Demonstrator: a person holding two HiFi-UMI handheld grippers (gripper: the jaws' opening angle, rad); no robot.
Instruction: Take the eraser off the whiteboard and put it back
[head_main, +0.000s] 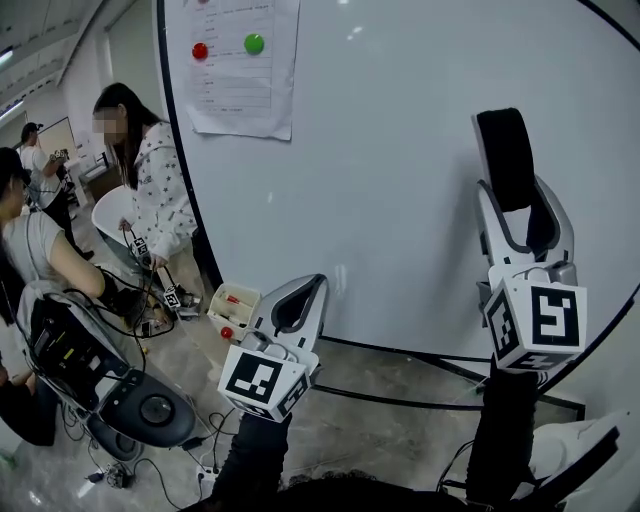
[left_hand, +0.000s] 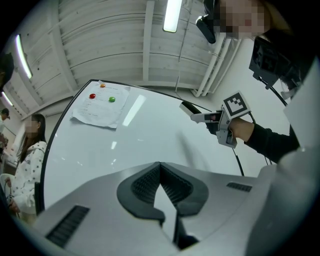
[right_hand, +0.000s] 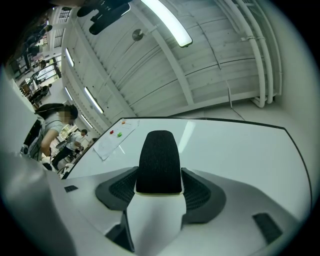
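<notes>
A white eraser with a black felt face (head_main: 508, 158) sticks up from my right gripper (head_main: 522, 222), which is shut on its lower body in front of the whiteboard (head_main: 380, 150). In the right gripper view the eraser (right_hand: 159, 161) stands between the dark pads, pointing at the whiteboard (right_hand: 240, 150). I cannot tell whether the felt touches the board. My left gripper (head_main: 298, 303) hangs lower, at the board's bottom edge, shut with nothing in it (left_hand: 160, 184). The left gripper view shows the right gripper (left_hand: 216, 119) holding the eraser (left_hand: 189, 107) near the board.
A paper sheet (head_main: 240, 70) with a red magnet (head_main: 200, 50) and a green magnet (head_main: 254, 43) hangs at the board's upper left. A person (head_main: 150, 185) stands left of the board, with others seated nearby. A small box (head_main: 232, 308), cables and a black base (head_main: 145, 405) lie on the floor.
</notes>
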